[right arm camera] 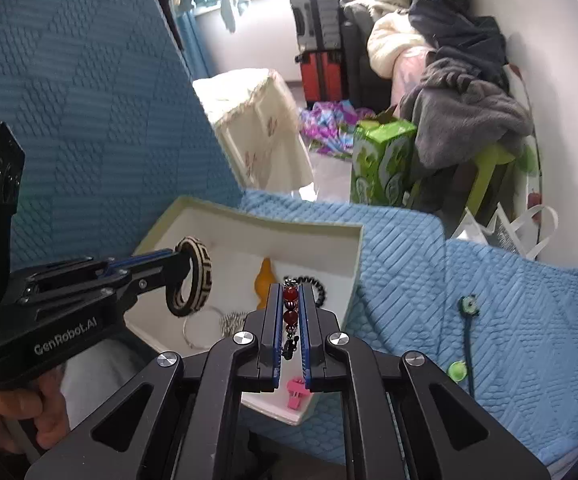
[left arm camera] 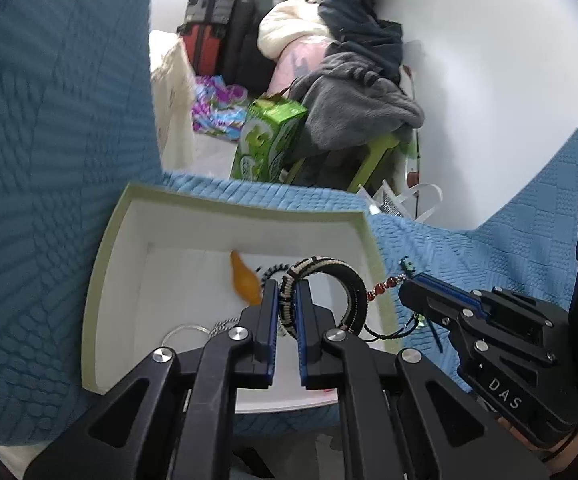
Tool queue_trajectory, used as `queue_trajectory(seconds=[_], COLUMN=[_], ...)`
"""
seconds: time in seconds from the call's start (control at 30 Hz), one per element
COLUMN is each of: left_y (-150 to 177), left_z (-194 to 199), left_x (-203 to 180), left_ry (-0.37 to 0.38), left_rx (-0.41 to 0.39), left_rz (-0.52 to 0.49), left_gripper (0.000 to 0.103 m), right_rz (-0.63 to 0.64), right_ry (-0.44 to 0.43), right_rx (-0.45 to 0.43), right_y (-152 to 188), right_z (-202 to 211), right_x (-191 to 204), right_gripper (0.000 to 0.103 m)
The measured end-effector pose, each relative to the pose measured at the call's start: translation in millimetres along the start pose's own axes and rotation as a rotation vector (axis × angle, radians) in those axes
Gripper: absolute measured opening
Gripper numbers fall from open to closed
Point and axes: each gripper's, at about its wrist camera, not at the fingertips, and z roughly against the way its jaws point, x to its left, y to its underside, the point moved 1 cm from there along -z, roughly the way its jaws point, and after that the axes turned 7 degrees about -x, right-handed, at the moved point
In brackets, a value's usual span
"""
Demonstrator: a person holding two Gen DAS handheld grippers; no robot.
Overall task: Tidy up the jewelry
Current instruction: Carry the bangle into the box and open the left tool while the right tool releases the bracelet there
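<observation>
A white open box (left arm camera: 225,220) (right arm camera: 249,224) lies on the blue quilted cover. My left gripper (left arm camera: 287,284) (right arm camera: 183,266) is shut on a black-and-cream woven bangle (left arm camera: 321,268) (right arm camera: 193,280), held over the box. My right gripper (right arm camera: 290,286) (left arm camera: 407,286) is shut on a red bead bracelet (right arm camera: 290,304) (left arm camera: 381,287), whose beads and dark cord hang at the box's right wall. Inside the box lie an amber pendant (left arm camera: 243,280) (right arm camera: 265,280), a black coil band (right arm camera: 317,286), a thin clear ring (right arm camera: 201,330) and a pink clip (right arm camera: 297,392).
A green-bead cord (right arm camera: 465,336) lies on the blue cover (right arm camera: 489,280) right of the box. Behind the cover's edge stand a green carton (left arm camera: 269,140) (right arm camera: 381,160), a clothes pile (left arm camera: 353,92), suitcases (right arm camera: 321,40) and a white wall (left arm camera: 489,60). A hand (right arm camera: 17,408) holds the left gripper.
</observation>
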Motion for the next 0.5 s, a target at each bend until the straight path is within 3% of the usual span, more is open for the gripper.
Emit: queue_trajectory(seconds=[0.2,0.4,0.43,0.5], left_y=[15,15,15,14], left_z=[-23,-23,-22,-18], left_x=[14,13,13,12], left_ry=[-0.011,-0.008,-0.002,-0.003], left_rx=[0.049,0.037,0.033,0.024], left_rz=[0.050,0.069,0.072,0.073], left_gripper=[0.008,0.009,0.012,0.029], right_rz=[0.015,0.015,0.013,0.006], right_ry=[-0.021,-0.030,-0.032,-0.050], right_rx=[0.093,0.129,0.129,0.121], right_y=[17,22,21,19], right_z=[-31,-39,-38,-35], right_x=[2,2,1,0], right_gripper=[0.006,0.006,0.006,0.008])
